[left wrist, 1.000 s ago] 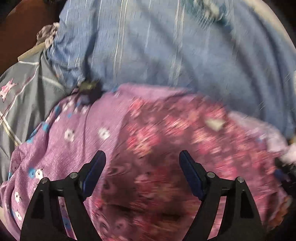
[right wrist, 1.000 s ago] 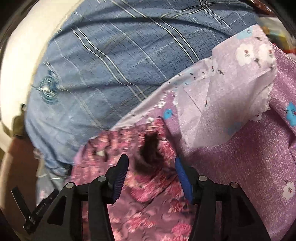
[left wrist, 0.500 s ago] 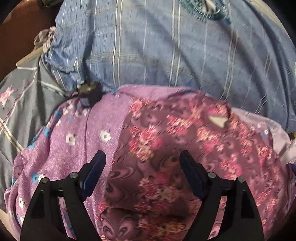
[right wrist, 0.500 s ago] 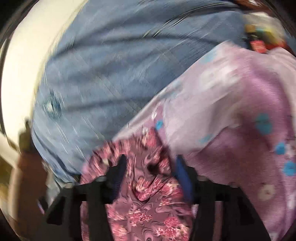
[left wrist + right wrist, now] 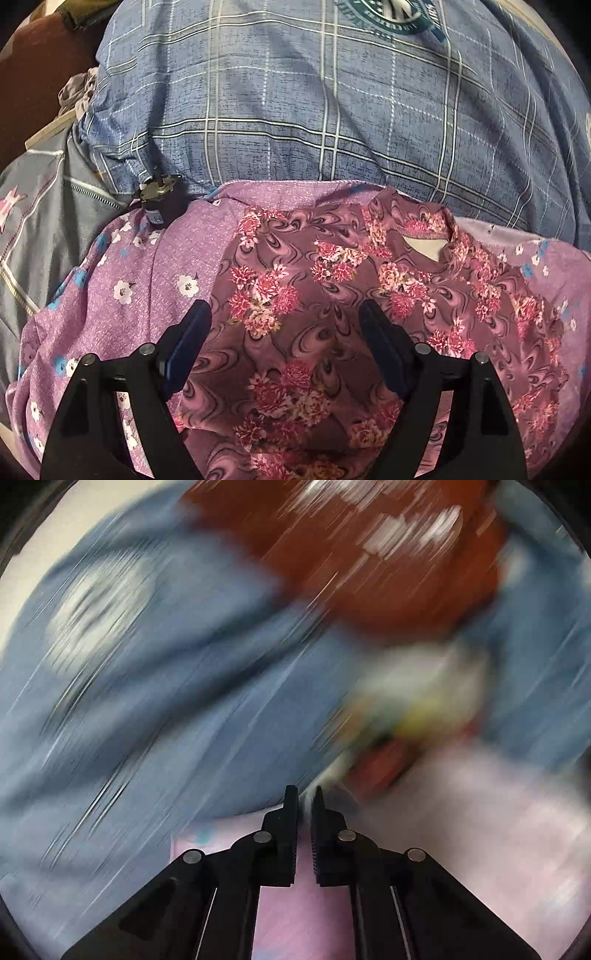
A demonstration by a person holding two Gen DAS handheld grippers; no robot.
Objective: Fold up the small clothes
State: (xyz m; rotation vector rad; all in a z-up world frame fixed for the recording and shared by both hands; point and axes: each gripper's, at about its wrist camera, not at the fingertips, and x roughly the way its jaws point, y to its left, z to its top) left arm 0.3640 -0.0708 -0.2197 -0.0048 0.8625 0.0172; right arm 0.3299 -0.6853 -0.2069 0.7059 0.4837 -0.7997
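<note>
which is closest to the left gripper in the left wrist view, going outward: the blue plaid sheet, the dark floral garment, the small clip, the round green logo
From the left gripper:
1. dark floral garment, directly under and between the open fingers.
2. small clip, up and to the left, at the edge of the light purple cloth.
3. blue plaid sheet, beyond the clothes.
4. round green logo, at the sheet's far top edge.

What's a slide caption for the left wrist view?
Open left gripper poised above a maroon floral garment on lilac flowered fabric, blue plaid bedding behind.

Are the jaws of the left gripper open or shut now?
Open: the left gripper stands wide above the floral garment, pads touching nothing.
</note>
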